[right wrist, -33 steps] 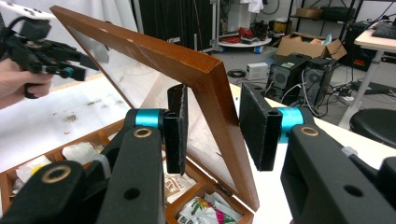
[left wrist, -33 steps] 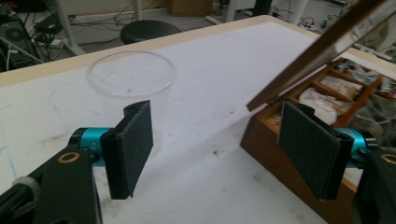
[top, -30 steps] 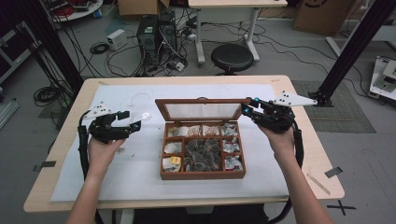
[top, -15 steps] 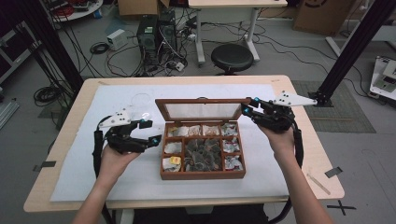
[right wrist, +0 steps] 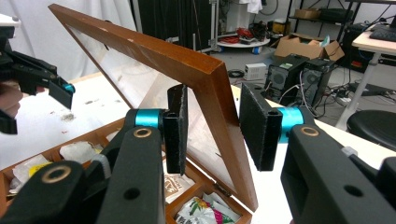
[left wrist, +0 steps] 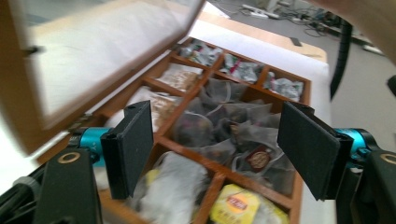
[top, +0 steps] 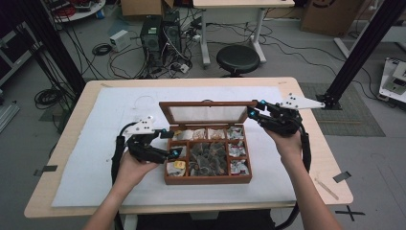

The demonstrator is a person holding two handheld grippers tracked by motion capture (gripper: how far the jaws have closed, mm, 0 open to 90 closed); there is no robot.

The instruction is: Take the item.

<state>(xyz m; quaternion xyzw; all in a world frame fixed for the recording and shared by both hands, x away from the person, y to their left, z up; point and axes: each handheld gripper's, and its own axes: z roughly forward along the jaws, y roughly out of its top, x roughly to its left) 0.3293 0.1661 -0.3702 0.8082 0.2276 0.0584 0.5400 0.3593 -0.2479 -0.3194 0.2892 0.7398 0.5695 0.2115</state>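
Note:
A wooden tea box (top: 208, 181) sits mid-table on the white mat, its compartments holding several tea bags; a yellow one (left wrist: 233, 205) lies nearest in the left gripper view. The glass lid (top: 206, 114) stands raised at the back. My right gripper (top: 255, 108) is at the lid's right corner, and in the right gripper view the gripper (right wrist: 212, 128) has its pads on both sides of the wooden lid frame (right wrist: 140, 46), gripping it. My left gripper (top: 173, 143) hovers open at the box's left edge; its own view shows the gripper (left wrist: 217, 149) above the grey mesh bags (left wrist: 224, 126), nothing between the pads.
A white mat (top: 95, 143) covers most of the wooden table (top: 72, 143). Behind the table stand a black stool (top: 238, 58) and computer towers (top: 158, 38) among cables. Black posts rise at the far left and right.
My left gripper has moved right across the mat to the left side of the box. The right gripper and the lid have stayed where they were.

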